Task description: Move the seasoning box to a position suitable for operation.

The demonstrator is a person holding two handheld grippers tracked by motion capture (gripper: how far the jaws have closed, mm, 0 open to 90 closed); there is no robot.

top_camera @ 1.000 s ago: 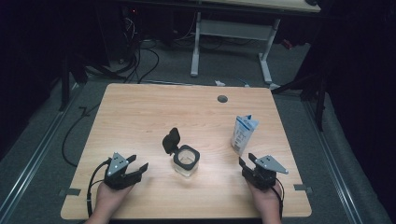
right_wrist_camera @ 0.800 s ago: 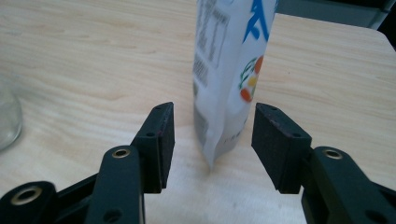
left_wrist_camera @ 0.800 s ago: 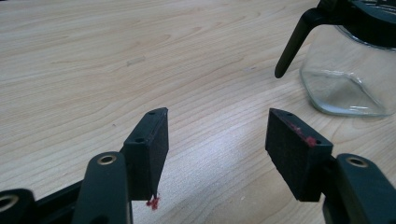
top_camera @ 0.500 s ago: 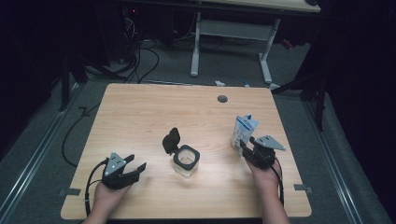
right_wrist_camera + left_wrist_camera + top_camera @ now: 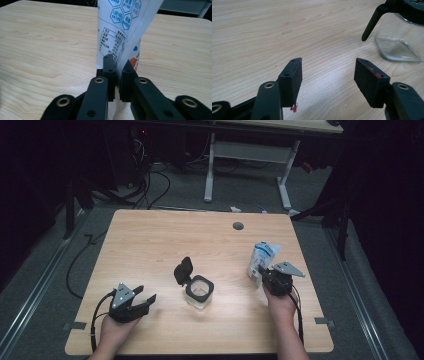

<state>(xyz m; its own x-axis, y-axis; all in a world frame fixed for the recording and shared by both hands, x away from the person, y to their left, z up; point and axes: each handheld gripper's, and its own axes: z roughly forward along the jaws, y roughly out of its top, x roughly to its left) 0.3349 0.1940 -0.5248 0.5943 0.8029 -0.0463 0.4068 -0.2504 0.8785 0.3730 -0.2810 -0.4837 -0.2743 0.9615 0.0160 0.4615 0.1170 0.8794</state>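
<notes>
A white printed pouch (image 5: 263, 255) stands upright at the right of the wooden table (image 5: 160, 240). My right gripper (image 5: 262, 271) has just been closing its jaws, and they now pinch the pouch's lower edge (image 5: 120, 37); in the right gripper view the right gripper (image 5: 117, 62) has the pouch's thin edge squeezed between its pads. A square clear glass jar (image 5: 199, 293) with a black rim and an open black flip lid (image 5: 182, 270) stands mid-table. My left gripper (image 5: 145, 299) rests open at the front left, and in the left gripper view the left gripper (image 5: 328, 62) has nothing between its jaws, the jar (image 5: 398, 37) to the right ahead.
A round grey grommet (image 5: 238, 225) sits near the table's far edge. Beyond the table stand a white desk frame (image 5: 247, 155) and floor cables (image 5: 150, 175). Dark floor surrounds the table on all sides.
The right hand moved forward to the pouch and its jaws shut on the pouch's lower edge. The left gripper and the jar stayed put.
</notes>
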